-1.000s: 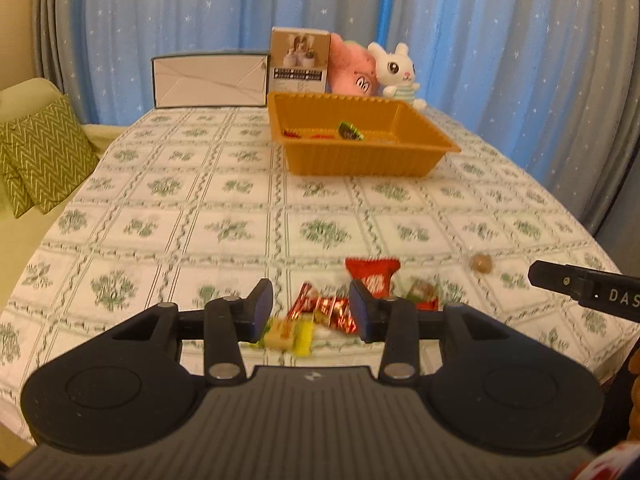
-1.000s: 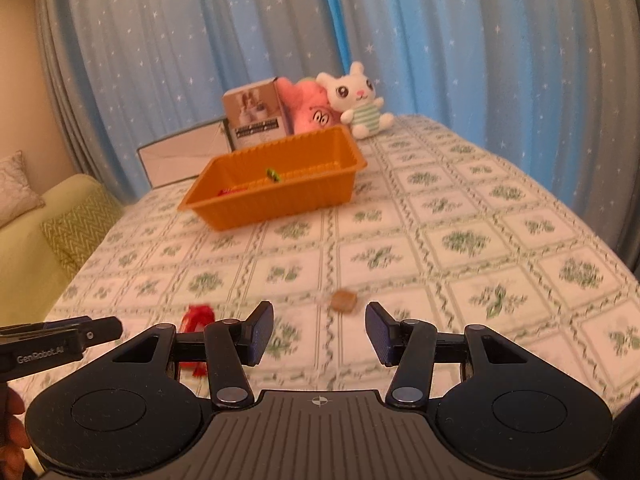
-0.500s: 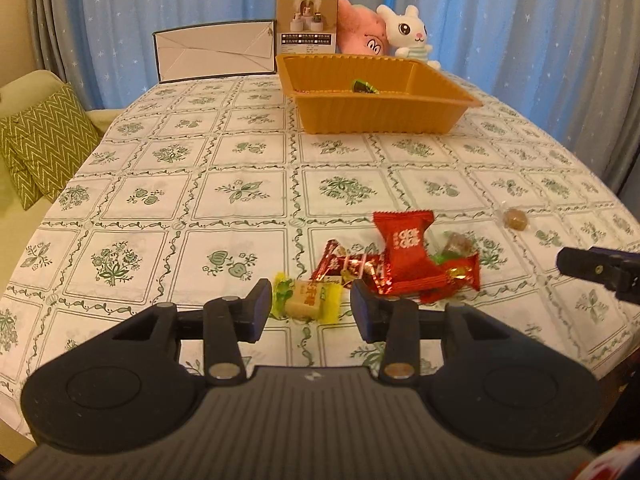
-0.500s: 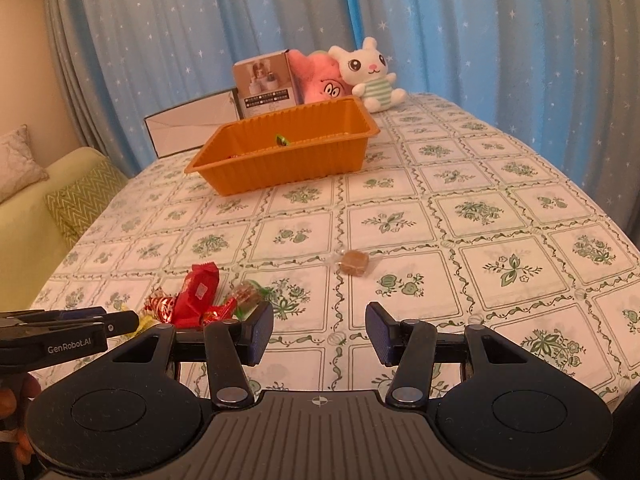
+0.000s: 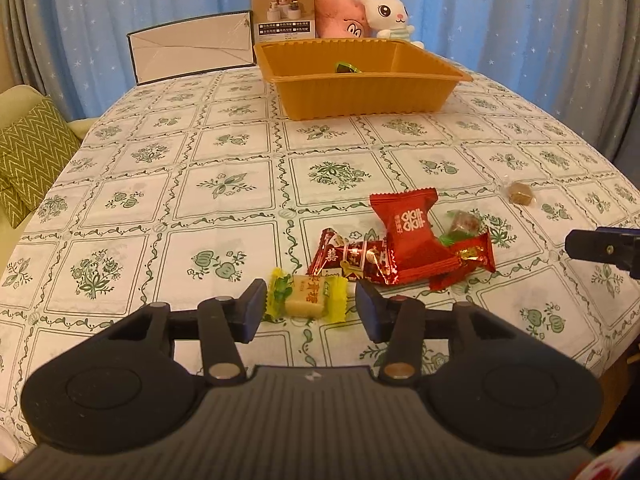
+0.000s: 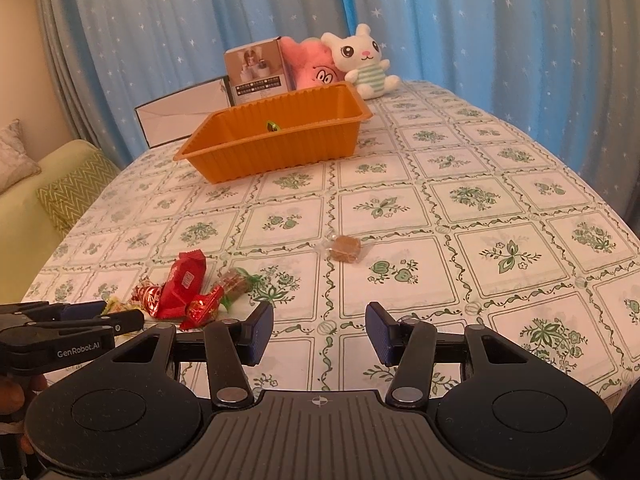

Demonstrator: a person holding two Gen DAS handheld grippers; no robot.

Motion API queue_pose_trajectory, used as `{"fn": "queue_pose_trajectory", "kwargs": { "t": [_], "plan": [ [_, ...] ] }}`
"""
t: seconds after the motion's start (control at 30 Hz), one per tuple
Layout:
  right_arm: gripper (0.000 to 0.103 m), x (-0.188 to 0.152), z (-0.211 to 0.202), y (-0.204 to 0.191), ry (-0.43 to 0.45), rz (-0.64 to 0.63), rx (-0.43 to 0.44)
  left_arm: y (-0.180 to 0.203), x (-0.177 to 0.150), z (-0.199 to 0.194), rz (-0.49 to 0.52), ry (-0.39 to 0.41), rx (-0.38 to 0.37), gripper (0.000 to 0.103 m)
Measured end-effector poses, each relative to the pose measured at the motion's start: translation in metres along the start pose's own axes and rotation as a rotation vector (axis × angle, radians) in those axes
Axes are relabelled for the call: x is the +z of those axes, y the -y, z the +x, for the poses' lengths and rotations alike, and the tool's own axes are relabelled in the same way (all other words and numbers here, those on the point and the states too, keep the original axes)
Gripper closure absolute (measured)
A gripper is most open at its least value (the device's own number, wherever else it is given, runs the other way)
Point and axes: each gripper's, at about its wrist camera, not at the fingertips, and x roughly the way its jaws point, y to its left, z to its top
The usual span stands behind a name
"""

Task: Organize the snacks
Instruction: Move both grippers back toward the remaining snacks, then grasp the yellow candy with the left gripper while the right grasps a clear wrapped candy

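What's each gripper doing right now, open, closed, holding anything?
Left gripper: open, jaws just widened, yellow-wrapped candy between them, not gripped.
Right gripper: open, empty, above the tablecloth.

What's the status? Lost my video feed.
Left gripper open, jaws just widened, framing yellow-wrapped candy, not gripping. Right gripper open, empty. Orange plastic tray far side, path clear.

**Colours and patterns on the snack table**

The tablecloth (image 5: 224,184) is printed in white squares with green floral motifs and vine borders. The tray (image 5: 360,92) is coloured plain orange, ribbed. Red foil is seen on the large snack packet (image 5: 408,232); yellow-green wrapping on the pale candy (image 5: 308,298). The curtains (image 6: 480,32) are patterned blue with white stars. The cushion (image 5: 28,160) is marked with green-and-white zigzags.
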Motion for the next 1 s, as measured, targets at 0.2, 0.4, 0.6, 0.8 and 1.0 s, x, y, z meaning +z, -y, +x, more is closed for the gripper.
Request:
{"fn": "queue_pose_trajectory", "kwargs": {
  "t": [0.2,0.4,0.6,0.8,1.0],
  "plan": [
    [0.052,0.000,0.001,0.001,0.000,0.002,-0.002,-0.004,0.000,0.000,-0.025,0.003,-0.003,0.072],
    [0.052,0.001,0.001,0.002,0.005,0.007,-0.003,-0.005,0.002,-0.002,-0.038,-0.003,-0.004,0.080],
    [0.052,0.002,0.001,0.003,0.006,0.005,-0.003,-0.007,0.007,-0.008,-0.071,0.014,-0.006,0.080],
    [0.052,0.008,0.008,0.005,-0.001,-0.018,-0.005,-0.009,0.016,-0.012,-0.099,0.029,-0.023,0.080],
    [0.052,0.026,0.027,0.015,-0.022,-0.107,-0.015,-0.010,0.027,-0.014,-0.104,0.042,-0.034,0.080]
  ]
}}
